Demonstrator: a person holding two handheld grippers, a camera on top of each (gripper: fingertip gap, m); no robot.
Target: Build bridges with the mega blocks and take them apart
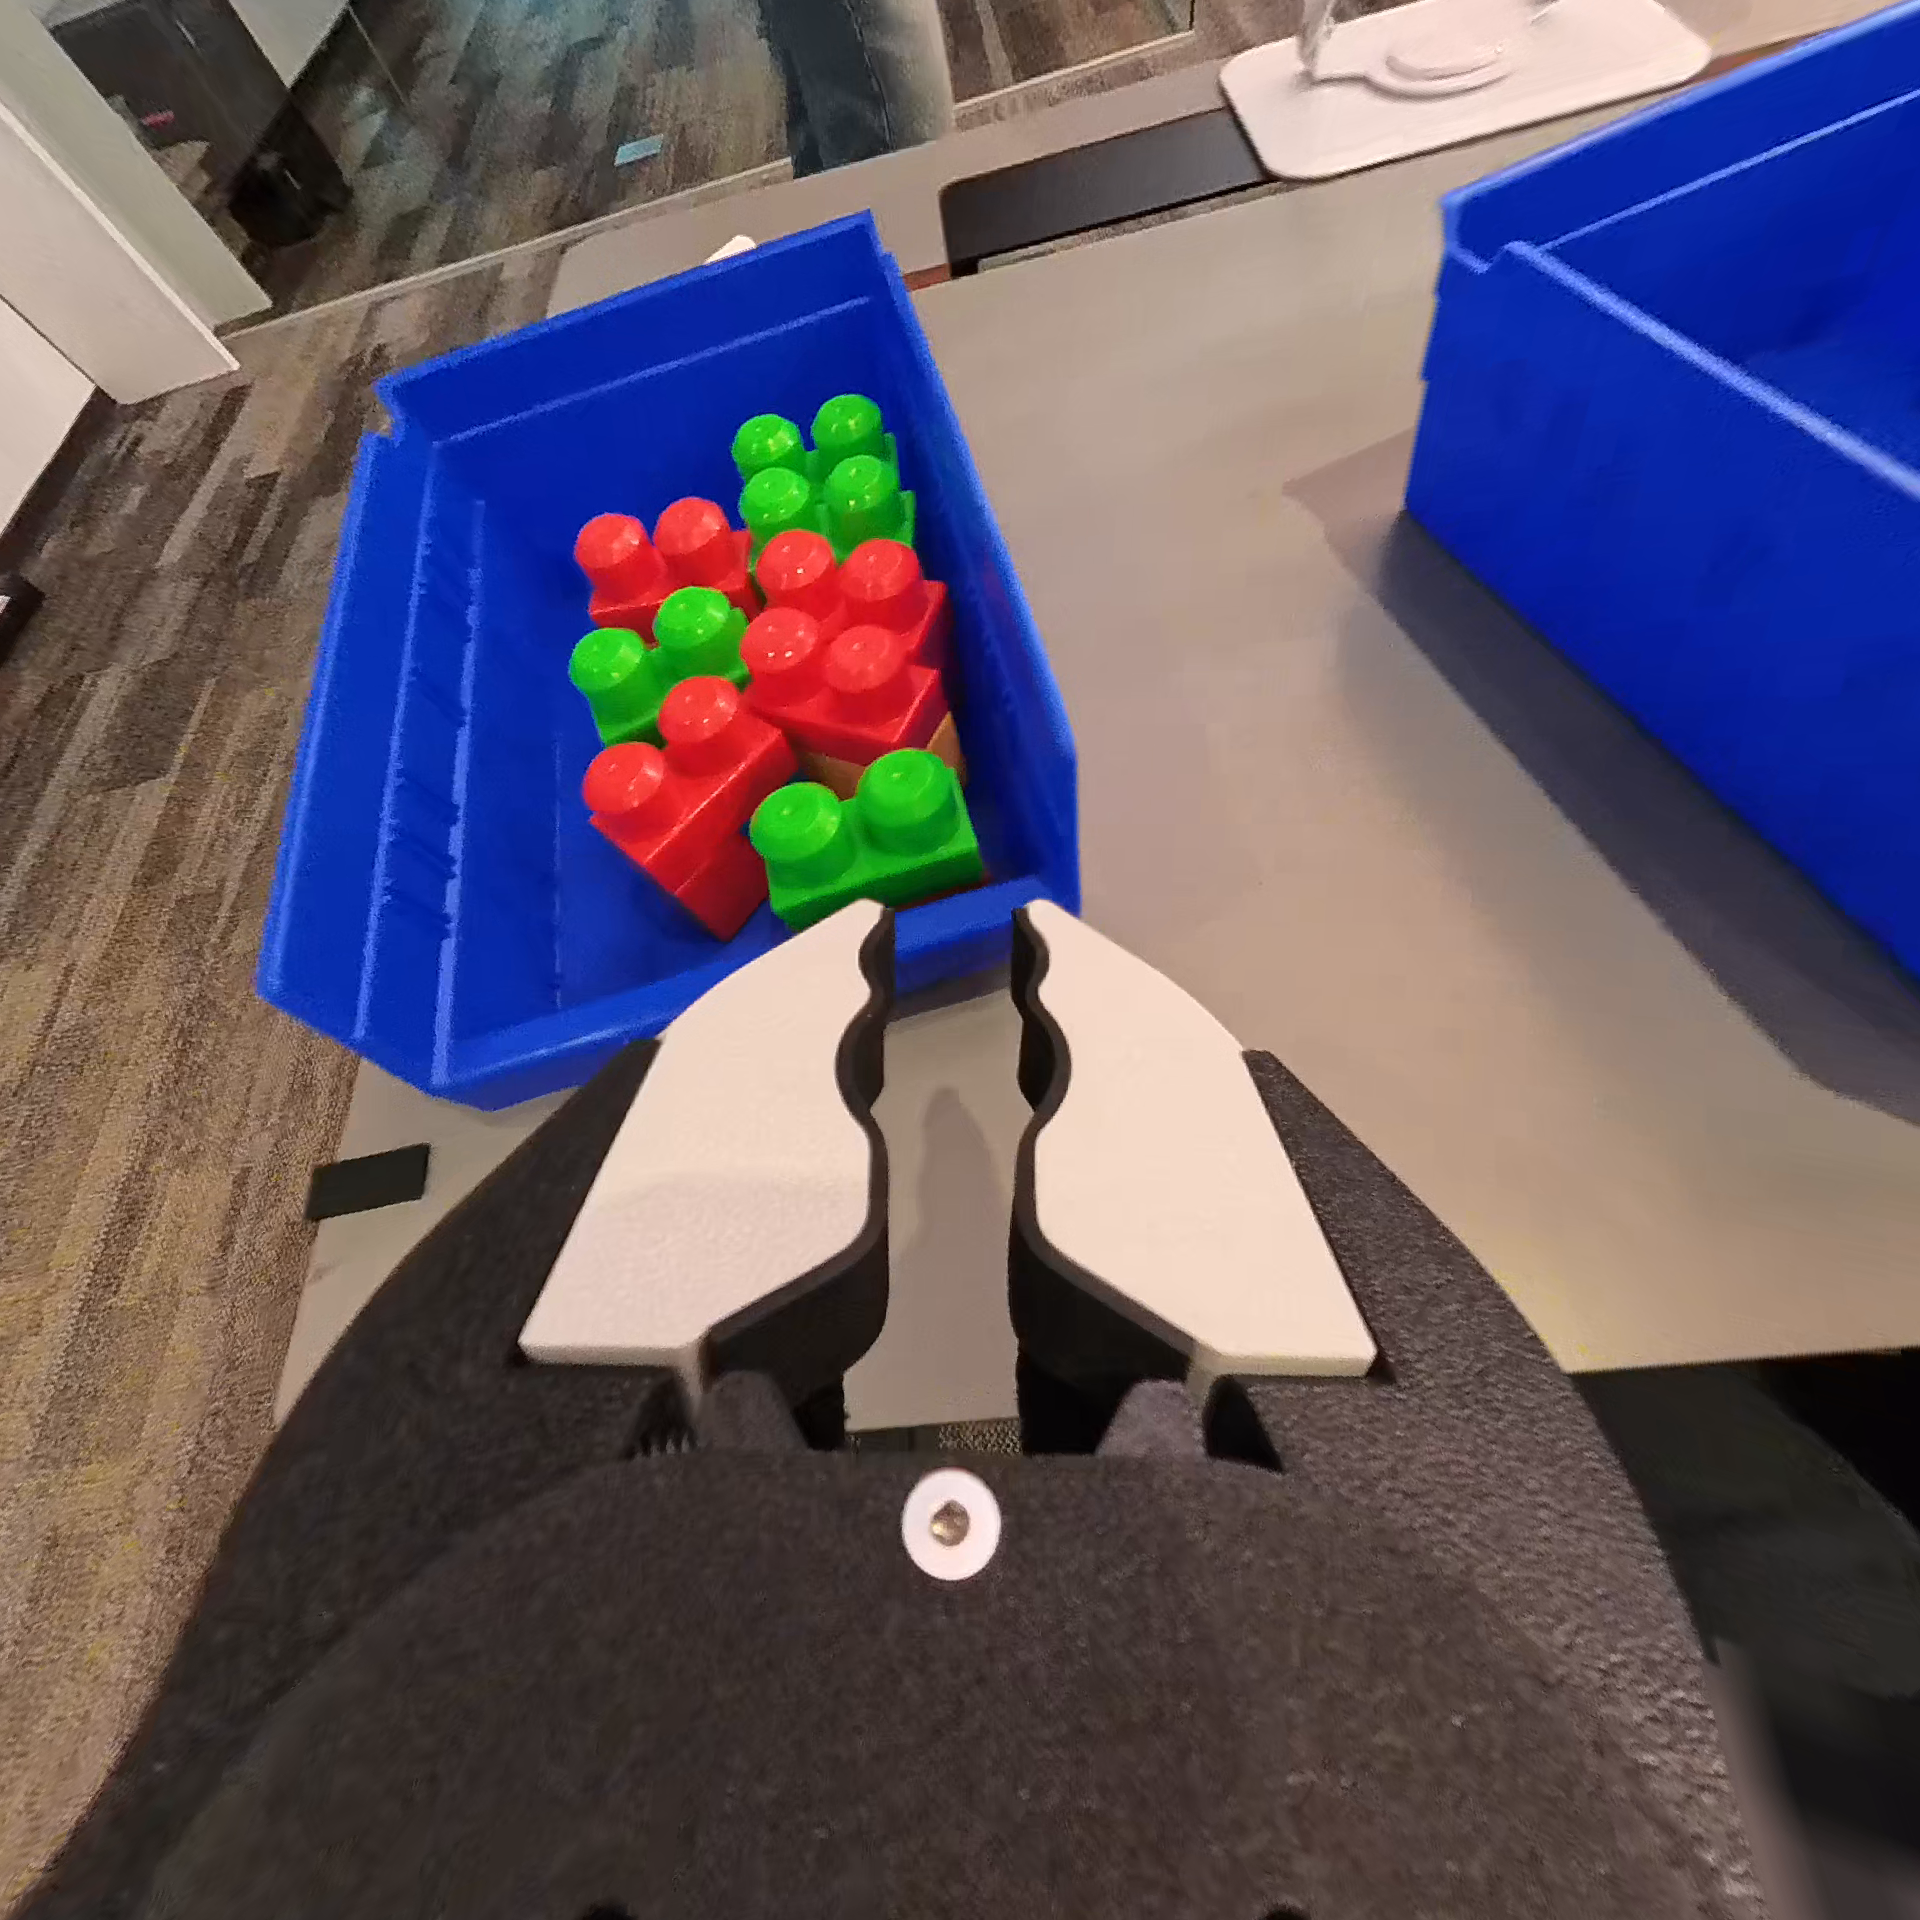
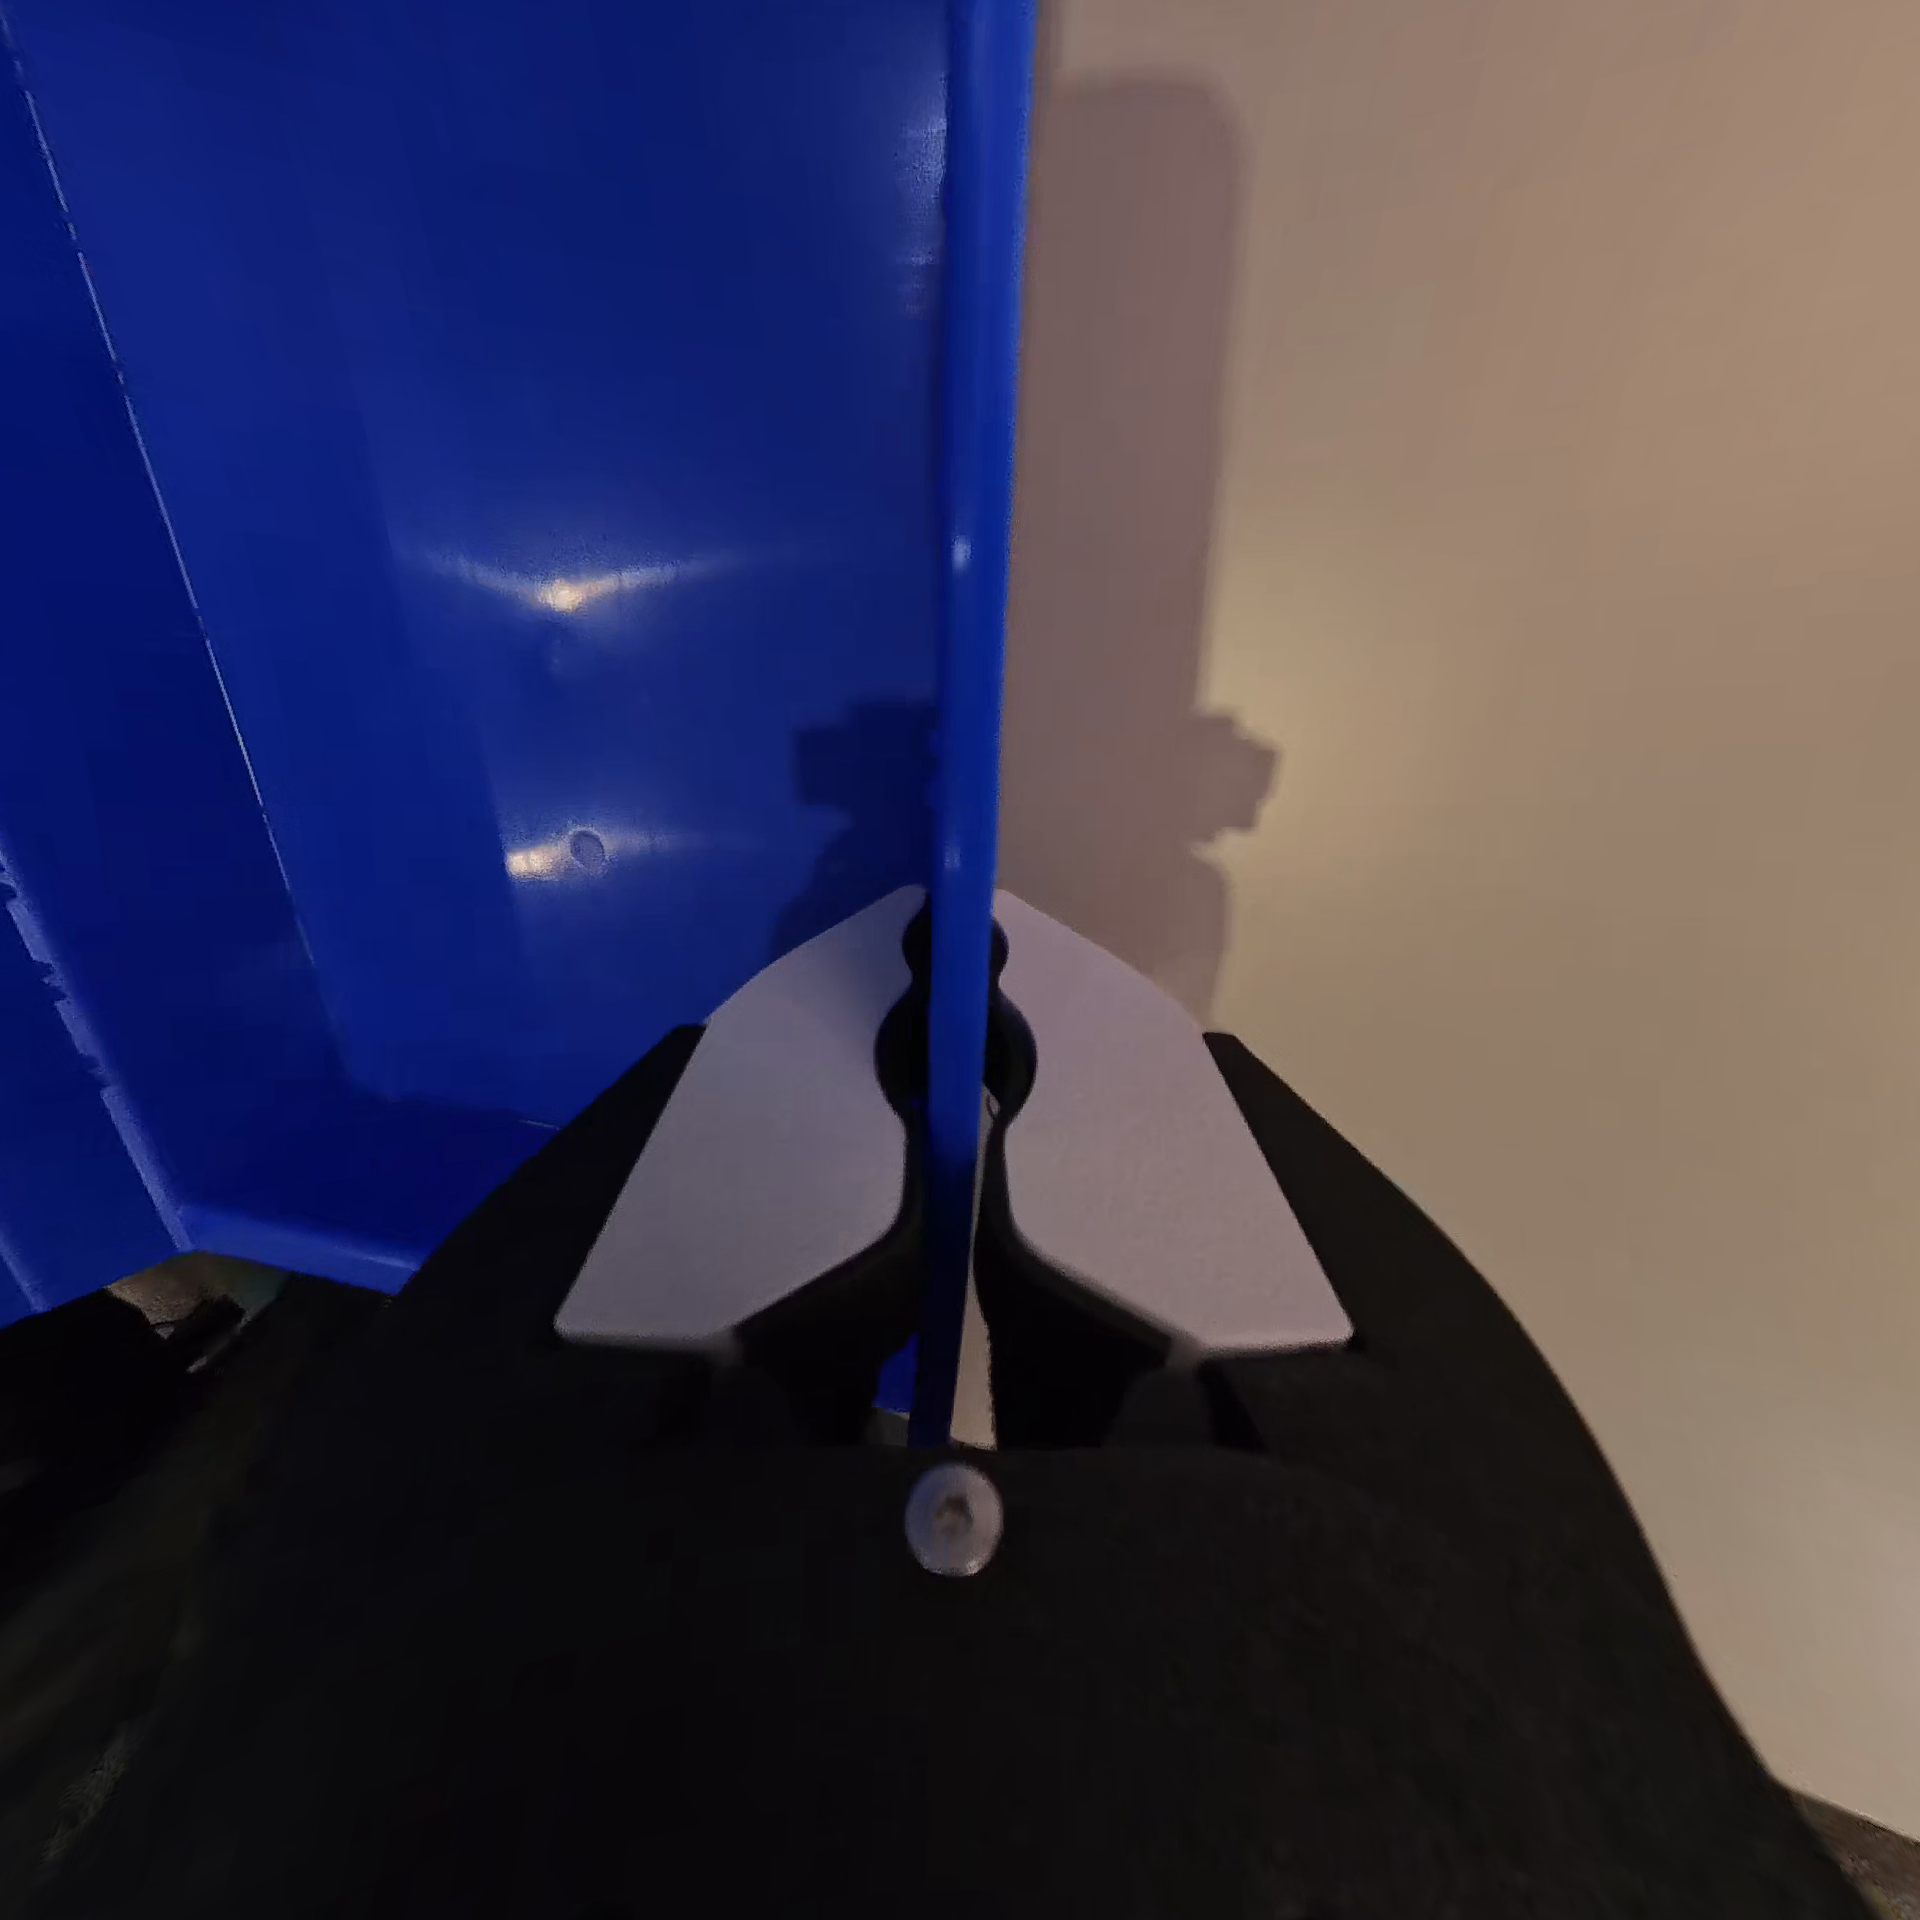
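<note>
In the left wrist view a small blue bin (image 1: pixel 416 831) stands at the table's left edge and holds several red and green mega blocks (image 1: pixel 810 665), with a brown piece (image 1: pixel 831 771) under them. My left gripper (image 1: pixel 951 920) is open and empty, its tips just above the bin's near right corner. In the right wrist view my right gripper (image 2: pixel 956 935) is shut on the thin side wall (image 2: pixel 971 623) of a large blue bin (image 2: pixel 520 520); one pad is inside the bin, the other outside. That bin's inside looks bare. The large bin also shows in the left wrist view (image 1: pixel 1683 499).
The grey table (image 1: pixel 1247 727) lies between the two bins. A white base plate (image 1: pixel 1455 83) and a black pad (image 1: pixel 1091 208) sit at the far edge. Carpet floor (image 1: pixel 156 831) runs along the left. A person's leg (image 1: pixel 862 73) stands beyond the table.
</note>
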